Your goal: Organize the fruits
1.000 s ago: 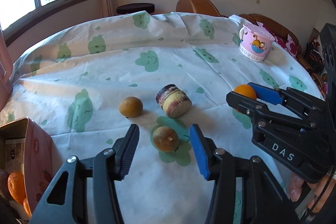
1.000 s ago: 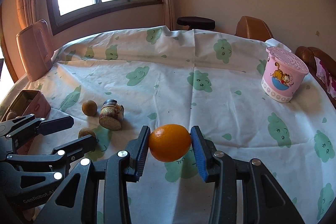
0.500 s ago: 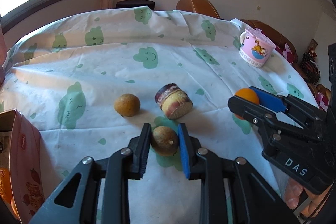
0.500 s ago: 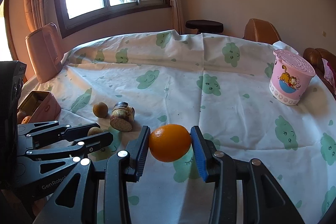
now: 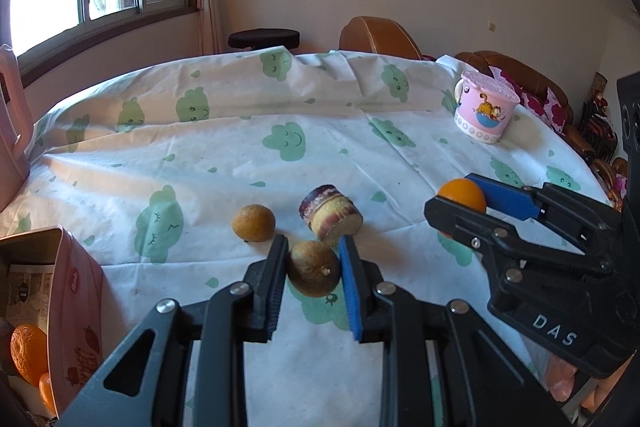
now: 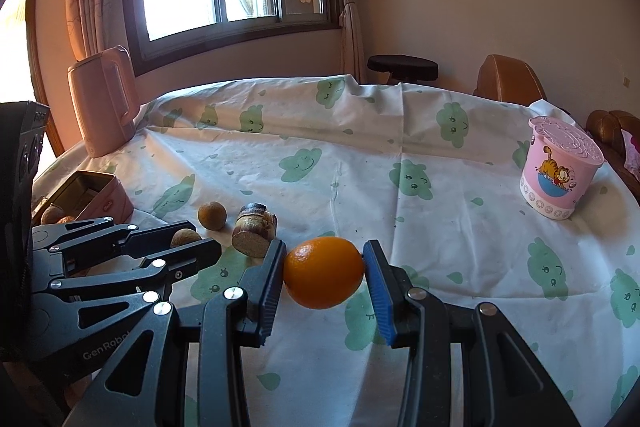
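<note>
My left gripper (image 5: 314,267) is shut on a small brown fruit (image 5: 314,267) and holds it just above the cloud-print tablecloth (image 5: 280,155); it also shows in the right wrist view (image 6: 186,245). My right gripper (image 6: 324,277) is shut on an orange (image 6: 323,278), held above the cloth; it also shows at the right of the left wrist view (image 5: 460,199). A second brown fruit (image 5: 253,222) lies on the cloth. A pink tin (image 5: 72,311) at lower left holds oranges (image 5: 28,353).
A short jar (image 5: 331,214) lies on its side beside the brown fruits. A pink Garfield cup (image 6: 558,173) stands at the right. A pink kettle (image 6: 106,99) stands at the far left. Chairs and a stool stand behind the table.
My left gripper closed on the small brown fruit and lifted it slightly. Both grippers rose a little; the orange stays held in the right gripper.
</note>
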Available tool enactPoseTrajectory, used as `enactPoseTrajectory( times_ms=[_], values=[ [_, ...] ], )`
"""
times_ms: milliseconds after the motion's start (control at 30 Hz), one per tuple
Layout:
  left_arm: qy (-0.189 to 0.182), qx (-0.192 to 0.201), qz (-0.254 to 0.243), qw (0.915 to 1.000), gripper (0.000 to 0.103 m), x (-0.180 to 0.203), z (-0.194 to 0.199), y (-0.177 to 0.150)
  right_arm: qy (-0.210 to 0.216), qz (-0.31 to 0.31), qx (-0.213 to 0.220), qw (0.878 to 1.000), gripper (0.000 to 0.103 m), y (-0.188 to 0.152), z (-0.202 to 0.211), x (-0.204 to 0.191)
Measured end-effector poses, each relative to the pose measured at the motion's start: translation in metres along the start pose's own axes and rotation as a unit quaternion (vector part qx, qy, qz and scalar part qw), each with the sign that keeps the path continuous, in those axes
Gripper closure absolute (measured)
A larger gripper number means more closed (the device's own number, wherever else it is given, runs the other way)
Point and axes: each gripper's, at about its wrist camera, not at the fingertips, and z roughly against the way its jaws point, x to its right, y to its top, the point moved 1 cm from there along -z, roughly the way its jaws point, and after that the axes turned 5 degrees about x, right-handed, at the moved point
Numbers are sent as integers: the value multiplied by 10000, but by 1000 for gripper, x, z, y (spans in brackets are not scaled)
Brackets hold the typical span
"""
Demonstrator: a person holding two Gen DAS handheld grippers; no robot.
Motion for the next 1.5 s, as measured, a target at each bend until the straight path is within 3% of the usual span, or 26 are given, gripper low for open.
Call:
enactPoseTrajectory(
  times_ms=[1500],
  values=[
    [322, 815, -164, 9960, 76, 5, 31, 1, 27, 68, 673, 9977, 61, 0, 27, -2]
  ],
)
